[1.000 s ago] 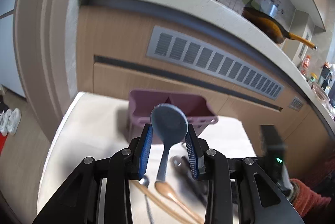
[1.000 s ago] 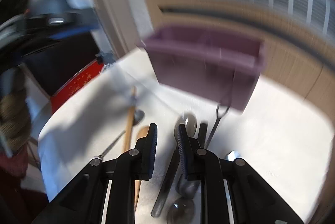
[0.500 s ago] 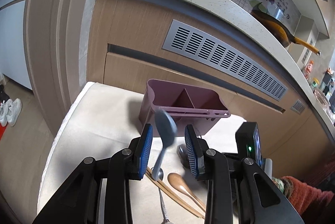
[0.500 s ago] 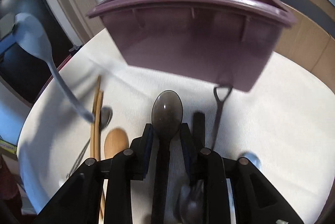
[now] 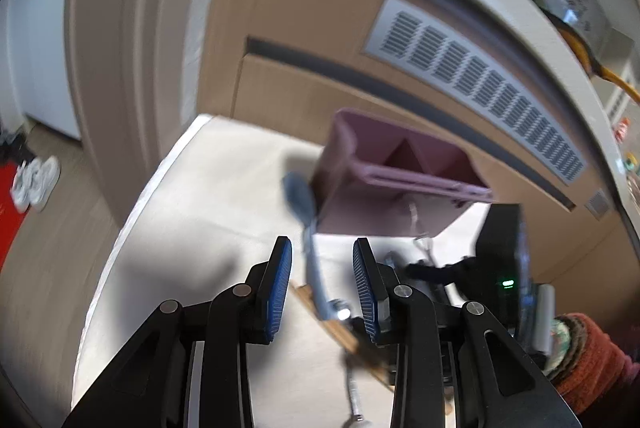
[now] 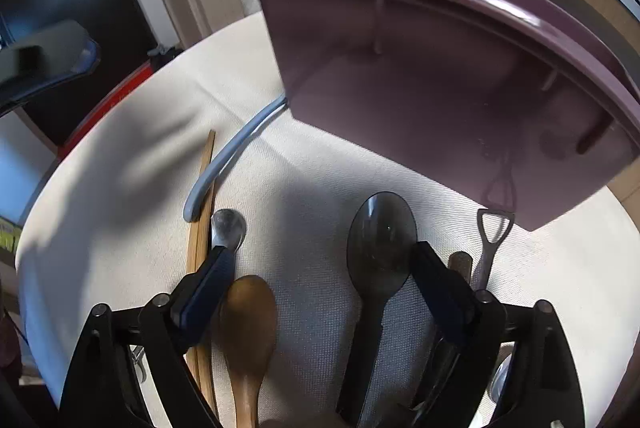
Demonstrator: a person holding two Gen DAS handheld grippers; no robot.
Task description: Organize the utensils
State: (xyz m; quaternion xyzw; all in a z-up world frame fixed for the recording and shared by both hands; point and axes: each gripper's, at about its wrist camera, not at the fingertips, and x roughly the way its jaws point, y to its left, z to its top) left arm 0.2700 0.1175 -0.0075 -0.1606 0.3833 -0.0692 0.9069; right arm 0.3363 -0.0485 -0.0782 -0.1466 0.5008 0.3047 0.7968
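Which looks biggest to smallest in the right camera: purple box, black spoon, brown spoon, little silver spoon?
1. purple box
2. black spoon
3. brown spoon, partly hidden, so its place is unsure
4. silver spoon, mostly hidden

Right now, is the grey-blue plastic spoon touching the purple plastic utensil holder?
Touching. In the right wrist view the grey-blue spoon's handle runs up against the purple holder's lower corner, with no gap showing.

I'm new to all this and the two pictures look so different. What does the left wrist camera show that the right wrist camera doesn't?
Only the left view shows inside the purple caddy, with its divider, plus shoes on the floor and the blue spoon's bowl.

Only the right view shows the black spoon, brown wooden spoon and small metal scoop, with the right gripper wide open over them.

Both show the caddy, the blue spoon's handle, the chopsticks and the pale cloth.
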